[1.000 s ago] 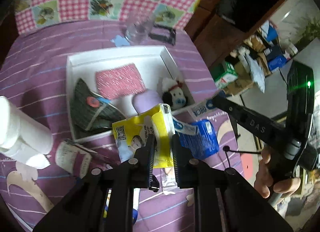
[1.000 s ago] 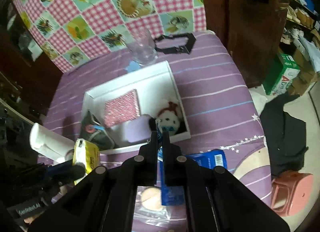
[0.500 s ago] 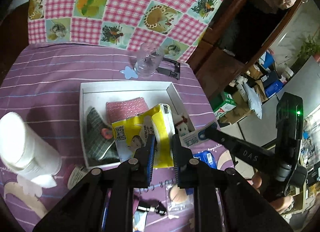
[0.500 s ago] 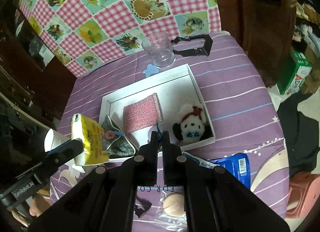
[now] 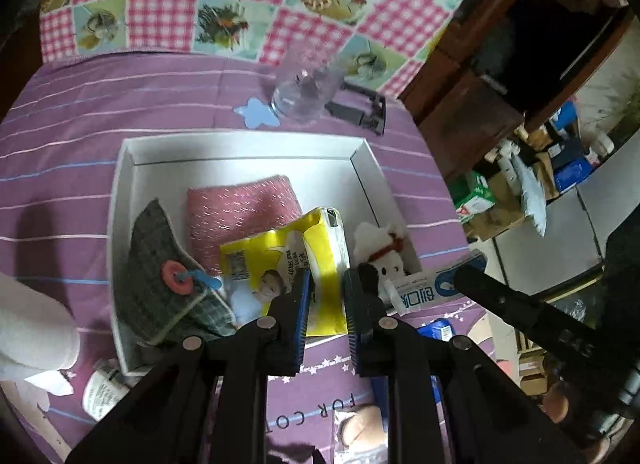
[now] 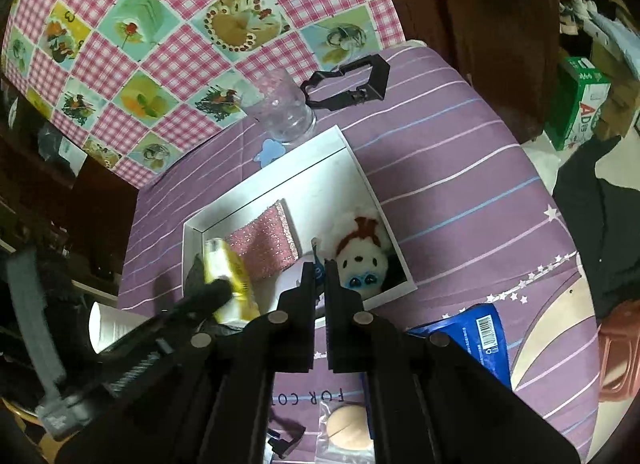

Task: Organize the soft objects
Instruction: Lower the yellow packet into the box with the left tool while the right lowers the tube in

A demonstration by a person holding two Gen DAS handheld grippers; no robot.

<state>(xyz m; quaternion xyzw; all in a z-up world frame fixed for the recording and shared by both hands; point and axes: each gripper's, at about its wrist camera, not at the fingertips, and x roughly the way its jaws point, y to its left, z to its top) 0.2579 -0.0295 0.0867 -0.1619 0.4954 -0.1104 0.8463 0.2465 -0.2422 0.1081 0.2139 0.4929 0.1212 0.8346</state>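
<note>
Two grippers are seen above a white box that lies on a purple striped cloth. A yellow tissue pack is clamped between the blue pads of the left gripper and is held over the near part of the box, tilted. A thin white-and-blue tube is pinched by the right gripper, whose jaws are nearly pressed together on it; its tip is seen just beside a white plush toy that sits in the right corner of the box. A pink sparkly pouch lies in the middle of the box, and a dark checked fabric piece with a red ring is set against the left wall. Beyond the far rim, a clear glass stands beside a blue butterfly cutout and a black clip. Near the front, a blue packet and a bagged round puff lie on the cloth, outside the box
</note>
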